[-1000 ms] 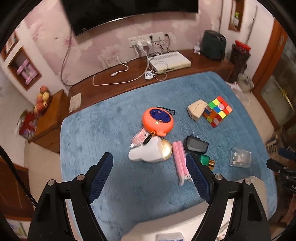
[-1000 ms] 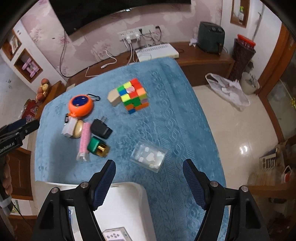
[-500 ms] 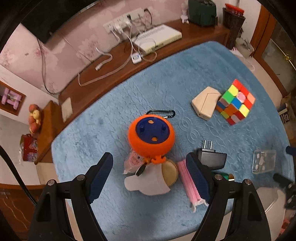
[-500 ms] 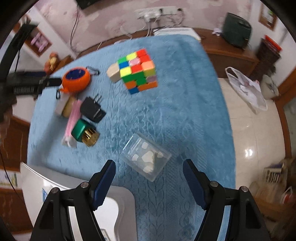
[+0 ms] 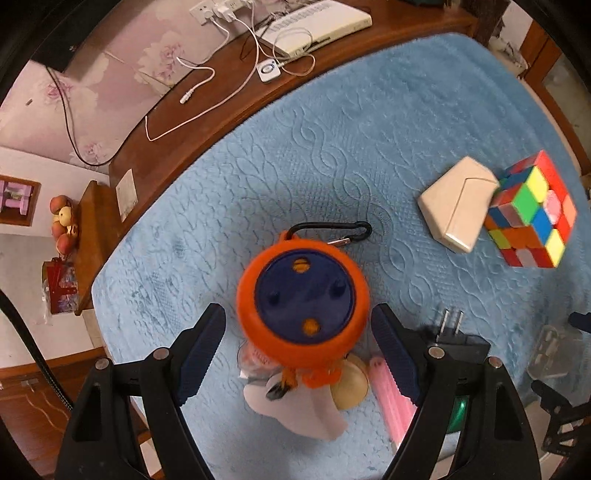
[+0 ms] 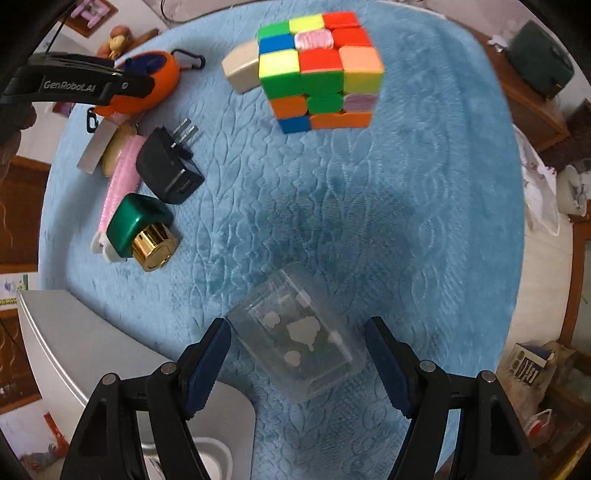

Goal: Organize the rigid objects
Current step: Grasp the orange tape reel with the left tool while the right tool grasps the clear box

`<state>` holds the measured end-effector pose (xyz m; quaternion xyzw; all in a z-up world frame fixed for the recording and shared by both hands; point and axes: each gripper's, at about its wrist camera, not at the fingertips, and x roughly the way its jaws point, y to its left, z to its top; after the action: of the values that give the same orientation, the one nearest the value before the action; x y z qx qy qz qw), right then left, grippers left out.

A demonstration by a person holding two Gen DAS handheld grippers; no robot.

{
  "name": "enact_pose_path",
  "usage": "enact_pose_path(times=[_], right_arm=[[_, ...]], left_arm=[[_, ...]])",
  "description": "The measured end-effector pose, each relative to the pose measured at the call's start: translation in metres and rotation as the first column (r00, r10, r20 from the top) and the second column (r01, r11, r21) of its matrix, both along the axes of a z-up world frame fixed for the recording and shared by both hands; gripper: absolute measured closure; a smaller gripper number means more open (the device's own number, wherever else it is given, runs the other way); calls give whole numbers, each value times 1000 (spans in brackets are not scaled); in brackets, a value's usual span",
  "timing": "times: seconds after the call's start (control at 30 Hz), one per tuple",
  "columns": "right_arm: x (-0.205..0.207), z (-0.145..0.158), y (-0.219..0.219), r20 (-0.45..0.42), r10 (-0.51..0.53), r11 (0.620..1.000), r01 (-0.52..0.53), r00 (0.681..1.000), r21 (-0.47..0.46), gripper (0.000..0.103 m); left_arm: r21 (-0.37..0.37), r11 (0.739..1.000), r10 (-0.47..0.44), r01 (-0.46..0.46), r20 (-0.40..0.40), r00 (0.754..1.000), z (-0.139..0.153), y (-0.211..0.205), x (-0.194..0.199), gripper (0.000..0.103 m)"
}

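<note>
On blue mat (image 6: 424, 184) | left tool (image 6: 92, 83) reads "GenRobot.AI" | cube (image 6: 321, 70) stickers possibly worn

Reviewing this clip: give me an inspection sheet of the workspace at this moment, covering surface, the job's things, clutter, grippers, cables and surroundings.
Surface: blue quilted plush cloth covering the table.
Job's things: round orange case with a navy face and black carabiner; clear plastic box holding white pieces; multicoloured puzzle cube touching a beige wedge-shaped block; black plug adapter; green bottle with gold cap; pink ribbed stick.
Clutter: white tray or bin at the near edge.
Grippers: left gripper open, straddling the orange case; right gripper open, straddling the clear box; neither touching.
Cables: white cables on the wooden sideboard.
Surroundings: white flat device, floral wallpaper, fruit on a side shelf.
</note>
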<state>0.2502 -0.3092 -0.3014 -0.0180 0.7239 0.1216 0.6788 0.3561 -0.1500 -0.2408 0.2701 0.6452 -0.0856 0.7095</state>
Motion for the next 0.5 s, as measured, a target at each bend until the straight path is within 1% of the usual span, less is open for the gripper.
enact_pose_path(times=[0.1, 0.27, 0.43, 0.5], right_arm=[[7, -4, 2, -23, 10, 999, -10, 1000, -33, 29], [6, -8, 15, -42, 83, 992, -87, 996, -87, 29], [1, -10, 21, -47, 112, 987, -116, 993, -113, 29], [-11, -10, 27, -32, 124, 981, -128, 992, -143, 36]], left_arm=[[14, 1000, 10, -10, -17, 1000, -8, -3, 4, 19], [34, 998, 62, -62, -3, 998, -16, -2, 11, 18], [41, 996, 75, -75, -13, 997, -22, -2, 12, 19], [49, 996, 74, -74, -12, 997, -25, -1, 13, 19]])
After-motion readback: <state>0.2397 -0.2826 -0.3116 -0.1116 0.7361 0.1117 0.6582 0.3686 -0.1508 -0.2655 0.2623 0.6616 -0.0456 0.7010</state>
